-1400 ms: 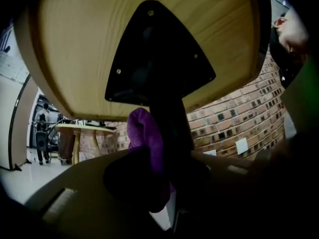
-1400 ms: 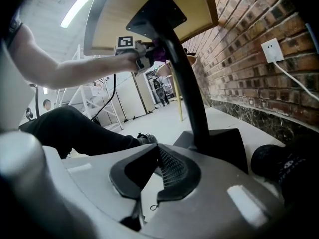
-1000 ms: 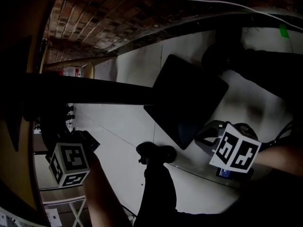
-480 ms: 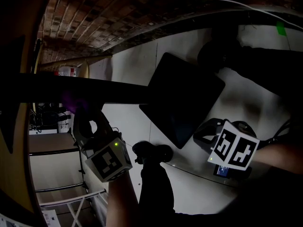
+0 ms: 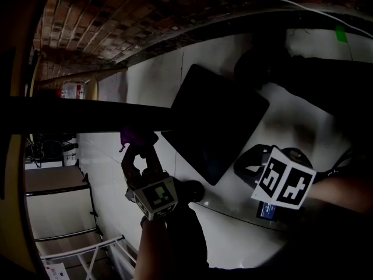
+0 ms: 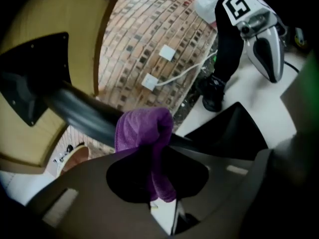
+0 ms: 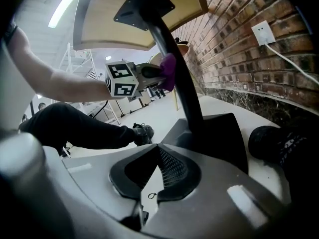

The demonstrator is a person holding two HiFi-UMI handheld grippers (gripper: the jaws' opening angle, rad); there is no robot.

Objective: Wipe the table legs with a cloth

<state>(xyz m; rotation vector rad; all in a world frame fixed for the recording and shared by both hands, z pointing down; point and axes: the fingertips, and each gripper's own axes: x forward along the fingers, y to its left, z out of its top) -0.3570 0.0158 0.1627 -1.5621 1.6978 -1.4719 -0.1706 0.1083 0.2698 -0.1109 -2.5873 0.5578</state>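
Here the left gripper (image 5: 140, 156) is pinching a purple cloth (image 5: 135, 136) between its jaws. The bunched end sticks out past the jaw tips and presses against the black table leg (image 5: 87, 115). In the left gripper view the cloth (image 6: 142, 131) folds over the near side of the leg (image 6: 79, 114), touching it, with a strip hanging back down between the jaws. The right gripper view shows the contact partway up the leg (image 7: 177, 73) — below the mounting plate under the wooden tabletop (image 7: 139, 29) and well above the black base plate (image 7: 219, 133). The right gripper (image 7: 158, 156) has its jaws pressed together on nothing — it sits low, just beside the base plate and well apart from the cloth.
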